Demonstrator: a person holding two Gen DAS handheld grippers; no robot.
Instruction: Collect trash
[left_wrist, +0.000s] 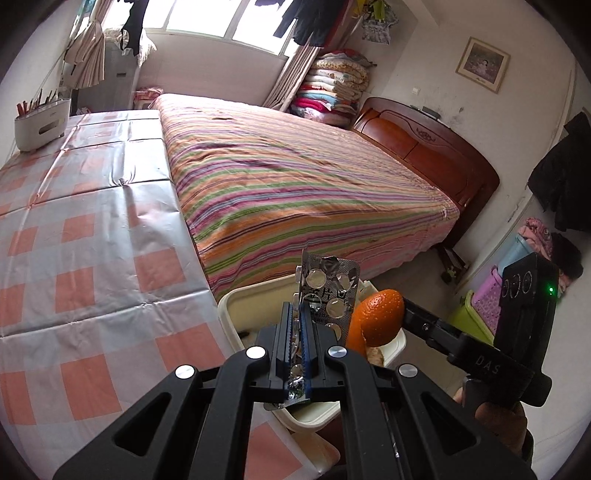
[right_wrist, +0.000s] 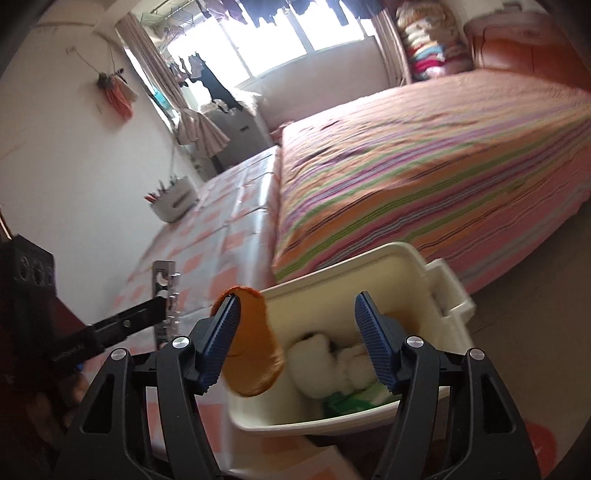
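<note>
My left gripper (left_wrist: 297, 306) is shut on a silver blister pack (left_wrist: 330, 284) with emptied pockets, which stands upright above the near rim of a cream bin (left_wrist: 236, 306). The same pack (right_wrist: 164, 273) shows at the left of the right wrist view. My right gripper (right_wrist: 297, 299) hangs open over the bin (right_wrist: 369, 254). An orange peel (right_wrist: 251, 350) lies against its left pad, and the right pad stands well clear of it. From the left wrist view the peel (left_wrist: 380, 317) sits just right of the pack. White crumpled tissue (right_wrist: 314, 358) and a green wrapper (right_wrist: 351, 402) lie in the bin.
The bin stands between a table with a pink-checked plastic cloth (left_wrist: 92, 240) and a striped bed (left_wrist: 295, 166). A white holder with sticks (left_wrist: 40, 125) sits at the table's far end. Plastic baskets (left_wrist: 487, 302) stand by the right wall. A hand (left_wrist: 498, 417) grips the right gripper's handle.
</note>
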